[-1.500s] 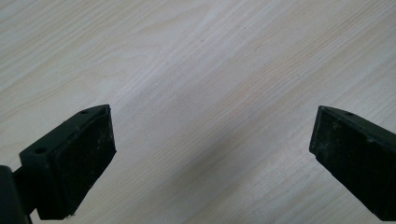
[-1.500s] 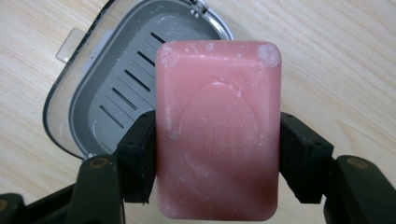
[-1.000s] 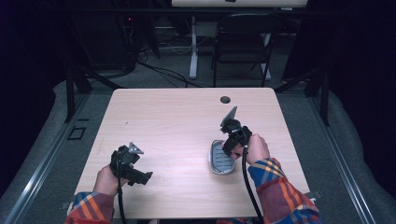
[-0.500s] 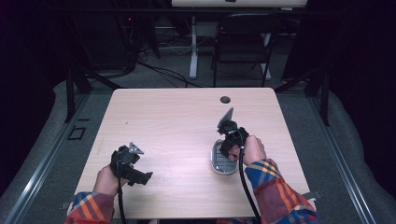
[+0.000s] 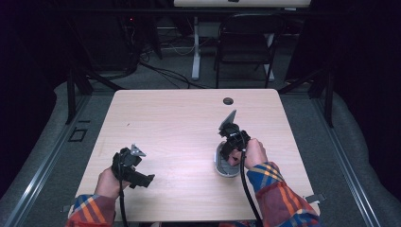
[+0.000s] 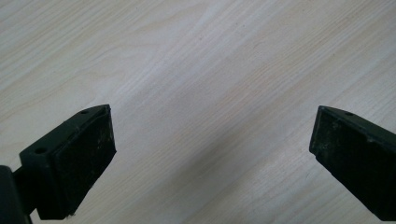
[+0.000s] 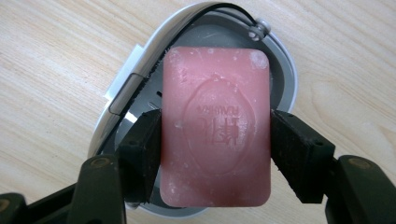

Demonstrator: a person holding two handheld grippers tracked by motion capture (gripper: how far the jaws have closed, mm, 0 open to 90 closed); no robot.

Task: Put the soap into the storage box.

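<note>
You have one bar of pink soap point(image 7: 215, 128) and one grey-and-white soap dish point(image 7: 280, 65) on the table point(image 5: 179, 118), and two grippers, one in each hand. There is also a single small dark hole point(image 5: 228, 100) near the far edge of the tabletop.

Your right gripper point(image 7: 215, 140) points down over the dish, which sits on the right half of the table toward the near edge. Its two pads point(image 7: 144, 144) press against the long sides of the soap, so it pinches the bar across its width (the stamped oval faces the camera). The soap sits inside the rim of the dish; whether it rests on the dish floor or hangs just above it, you cannot tell from these views. In the high view your right hand point(image 5: 253, 153) wraps the handle just near of the dish point(image 5: 222, 165), forearm coming in from the near right, and the cable trails back along your plaid sleeve point(image 5: 276, 189).

Your left gripper point(image 6: 212, 158) is spread wide, with bare wood between the pads and nothing in them. It hovers low over the near left part of the table, well apart from the dish, with your left hand point(image 5: 109, 182) at the near edge.
</note>
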